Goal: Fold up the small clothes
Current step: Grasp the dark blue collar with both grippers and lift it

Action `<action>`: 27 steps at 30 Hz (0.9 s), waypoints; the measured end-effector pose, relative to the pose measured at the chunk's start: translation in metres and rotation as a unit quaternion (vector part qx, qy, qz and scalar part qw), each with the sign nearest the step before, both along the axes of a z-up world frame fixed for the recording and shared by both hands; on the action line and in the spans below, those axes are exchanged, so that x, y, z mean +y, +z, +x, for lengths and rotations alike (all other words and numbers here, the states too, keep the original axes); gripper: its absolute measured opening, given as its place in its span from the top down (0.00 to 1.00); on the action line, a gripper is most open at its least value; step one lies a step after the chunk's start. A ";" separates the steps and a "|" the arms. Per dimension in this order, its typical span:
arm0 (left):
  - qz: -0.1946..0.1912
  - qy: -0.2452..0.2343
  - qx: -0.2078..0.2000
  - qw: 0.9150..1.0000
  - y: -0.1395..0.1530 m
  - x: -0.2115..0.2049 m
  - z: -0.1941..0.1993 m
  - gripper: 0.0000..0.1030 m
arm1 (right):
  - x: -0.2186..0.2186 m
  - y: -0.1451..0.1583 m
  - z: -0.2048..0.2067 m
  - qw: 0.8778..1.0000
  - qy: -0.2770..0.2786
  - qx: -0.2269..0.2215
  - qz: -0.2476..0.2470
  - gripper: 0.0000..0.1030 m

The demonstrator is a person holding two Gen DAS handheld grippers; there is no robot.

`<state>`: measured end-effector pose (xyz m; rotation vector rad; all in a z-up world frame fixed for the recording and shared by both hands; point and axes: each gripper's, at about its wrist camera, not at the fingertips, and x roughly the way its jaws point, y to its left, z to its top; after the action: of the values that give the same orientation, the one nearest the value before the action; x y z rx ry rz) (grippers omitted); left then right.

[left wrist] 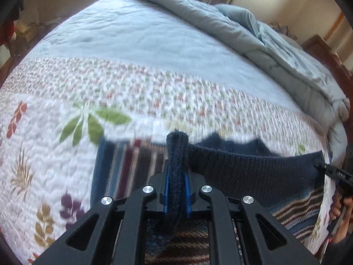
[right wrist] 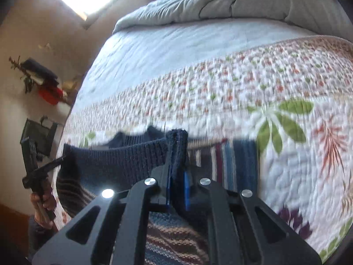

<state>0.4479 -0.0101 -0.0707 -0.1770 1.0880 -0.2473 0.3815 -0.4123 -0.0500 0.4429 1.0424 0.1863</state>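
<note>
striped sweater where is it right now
The striped sweater is at the bottom of both wrist views, its navy ribbed edge pinched between the left gripper and right gripper, the rest draped over the floral quilt.

No readable text, label, brand or number anywhere; faint marks on the right gripper (left wrist: 337,174) stayed illegible

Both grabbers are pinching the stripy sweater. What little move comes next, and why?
Probably carry the held edge forward and lay it down over the rest. The left gripper and right gripper each clamp the navy ribbed hem of the striped sweater, which hangs taut between them above the floral quilt, so a fold looks underway.
</note>
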 end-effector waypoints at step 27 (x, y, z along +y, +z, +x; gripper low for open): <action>0.103 0.001 0.025 0.994 -0.037 0.012 0.018 0.53 | 0.007 -0.047 0.020 0.994 -0.013 0.050 -0.093 0.64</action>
<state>0.4656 0.0014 -0.1079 0.0001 1.1550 -0.1291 0.4018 -0.4055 -0.0973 0.2980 1.1407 0.0435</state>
